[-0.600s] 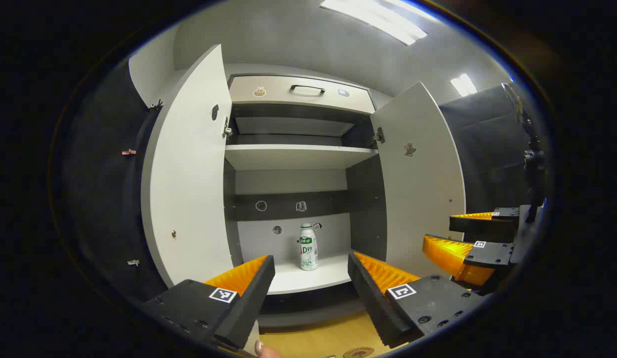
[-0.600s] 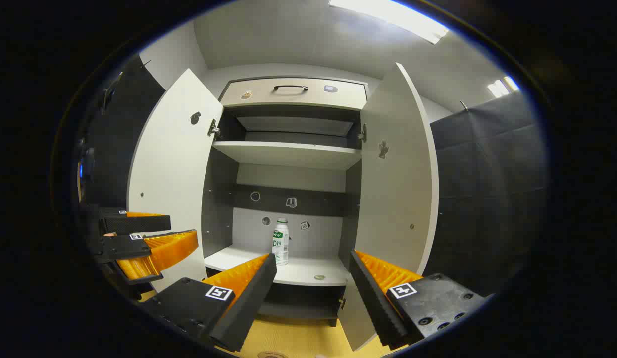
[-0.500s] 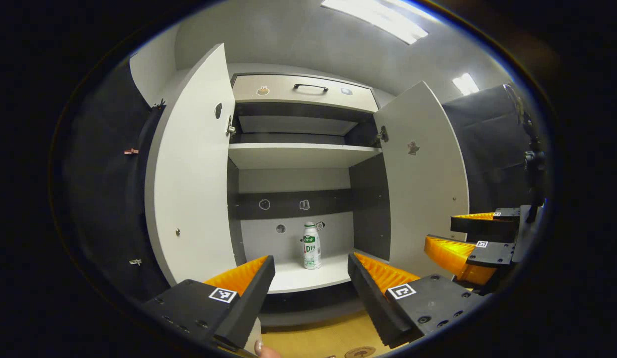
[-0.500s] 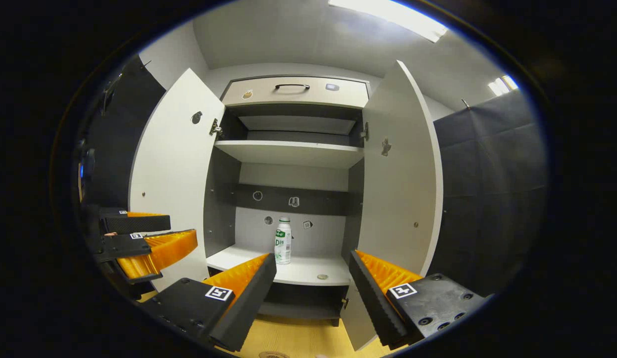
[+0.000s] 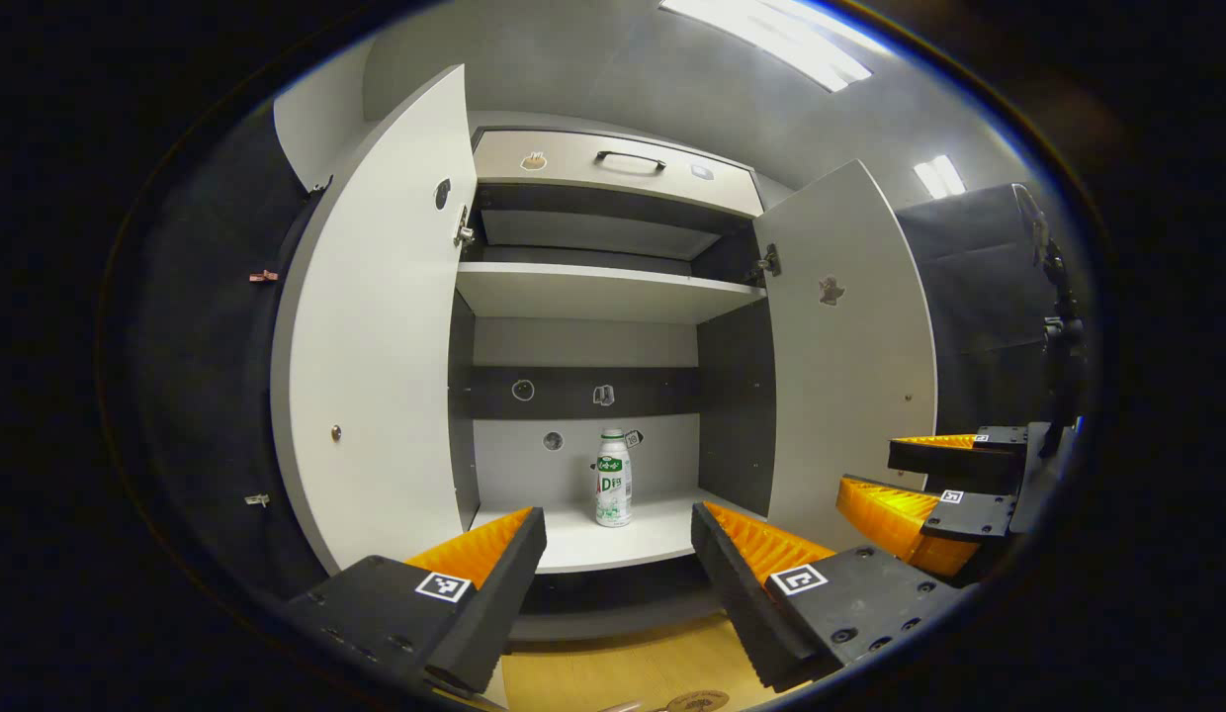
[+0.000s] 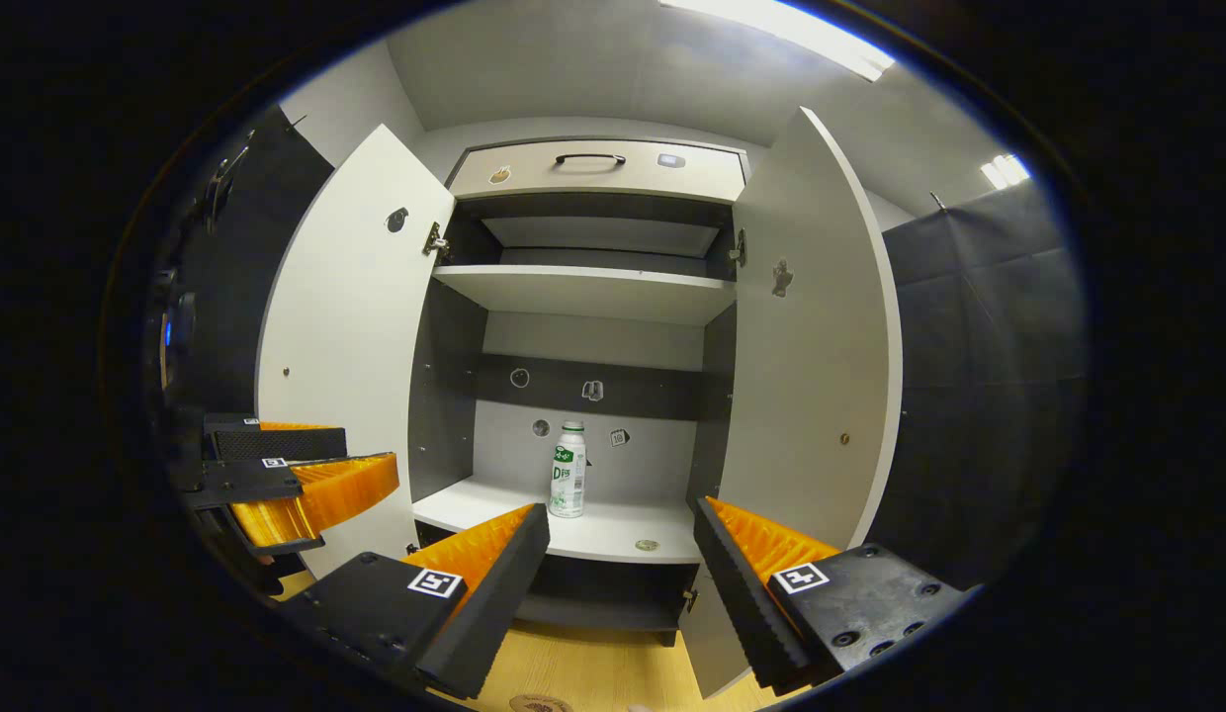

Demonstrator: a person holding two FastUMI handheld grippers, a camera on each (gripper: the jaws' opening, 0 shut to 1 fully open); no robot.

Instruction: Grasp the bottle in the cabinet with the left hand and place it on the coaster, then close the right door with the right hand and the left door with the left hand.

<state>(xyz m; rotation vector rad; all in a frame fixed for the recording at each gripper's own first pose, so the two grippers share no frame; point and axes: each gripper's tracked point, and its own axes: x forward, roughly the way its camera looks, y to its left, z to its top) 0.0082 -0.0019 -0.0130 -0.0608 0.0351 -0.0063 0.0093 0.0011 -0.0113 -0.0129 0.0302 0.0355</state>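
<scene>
Both tongs, left tongs (image 5: 618,554) and right tongs (image 6: 621,554), gape empty and have edged nearer the cabinet (image 5: 593,292); bottle (image 5: 613,478) at 12 o'clock, grasp pending.

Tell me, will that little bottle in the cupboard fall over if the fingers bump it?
Probably, if bumped high up: the bottle stands upright on the shelf, tall and narrow. It looks like smooth plastic, so it may be a bit slippery and fairly light. On its side, its round shape would likely roll.

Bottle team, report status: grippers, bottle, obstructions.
Left gripper open, empty. Right gripper open, empty. Bottle upright on cabinet shelf, untouched. Both doors open; path looks clear.
</scene>
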